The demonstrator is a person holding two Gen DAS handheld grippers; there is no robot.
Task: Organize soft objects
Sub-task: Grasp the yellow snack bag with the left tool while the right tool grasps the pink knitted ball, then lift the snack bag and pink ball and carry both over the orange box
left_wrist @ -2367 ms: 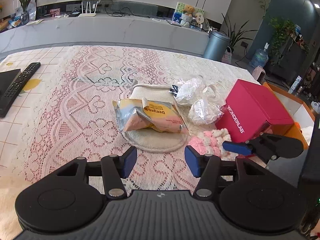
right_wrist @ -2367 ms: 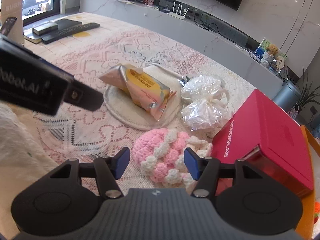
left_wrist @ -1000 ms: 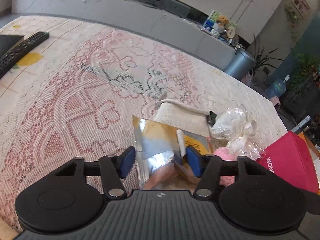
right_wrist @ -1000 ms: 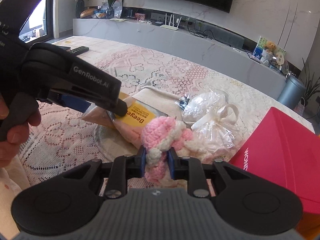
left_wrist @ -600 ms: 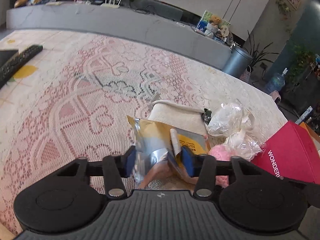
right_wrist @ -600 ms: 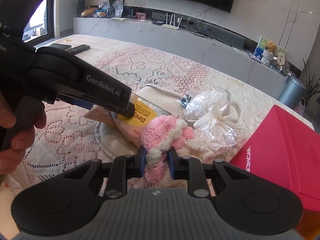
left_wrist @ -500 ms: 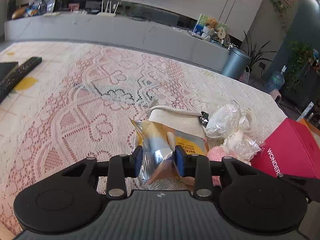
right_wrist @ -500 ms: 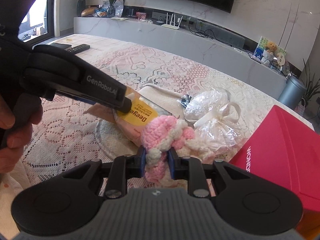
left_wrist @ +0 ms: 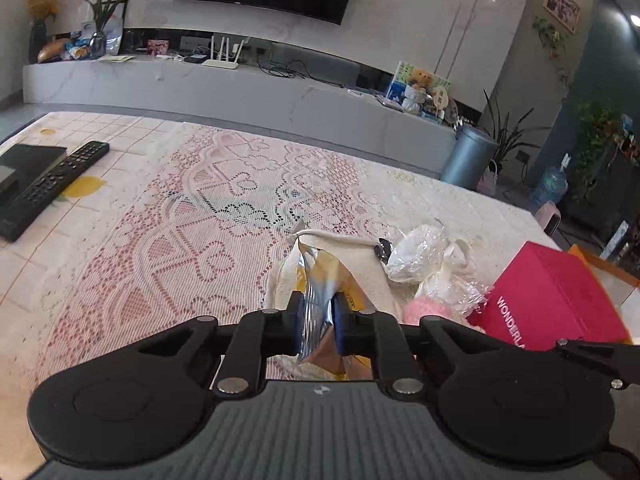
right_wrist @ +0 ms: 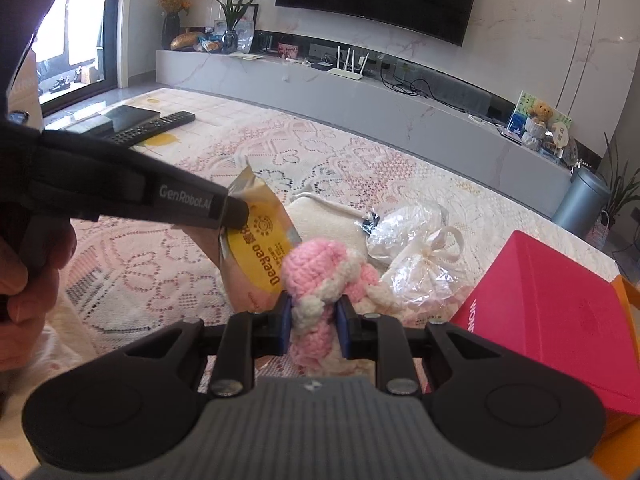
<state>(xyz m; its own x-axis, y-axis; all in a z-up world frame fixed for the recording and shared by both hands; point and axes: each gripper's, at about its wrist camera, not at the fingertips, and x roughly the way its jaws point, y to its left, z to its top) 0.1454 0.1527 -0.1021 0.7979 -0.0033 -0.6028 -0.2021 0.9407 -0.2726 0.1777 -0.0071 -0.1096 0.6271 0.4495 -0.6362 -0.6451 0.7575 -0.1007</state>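
Both jaws clenched, one soft thing in each!
Left gripper [left_wrist: 316, 322] pinches the crinkly yellow-and-silver foil snack packet [right_wrist: 256, 252], lifted off the cream fabric pad [left_wrist: 352, 264] near the right edge of the lace-covered table [left_wrist: 180, 240]; right gripper [right_wrist: 314, 326] squeezes the pink-and-white crocheted toy [right_wrist: 320, 272], raised just beside the packet. Two clear plastic bags tied with ribbon [right_wrist: 416, 252] lie untouched by the red cardboard box [right_wrist: 560, 320]. Nothing looks stowed yet; I'd call the sorting barely begun.

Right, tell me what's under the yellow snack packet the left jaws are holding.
Below the yellow snack packet, gripped by the left gripper, lies the cream slipper on the lace tablecloth. The packet and gripper cover the slipper's near part.
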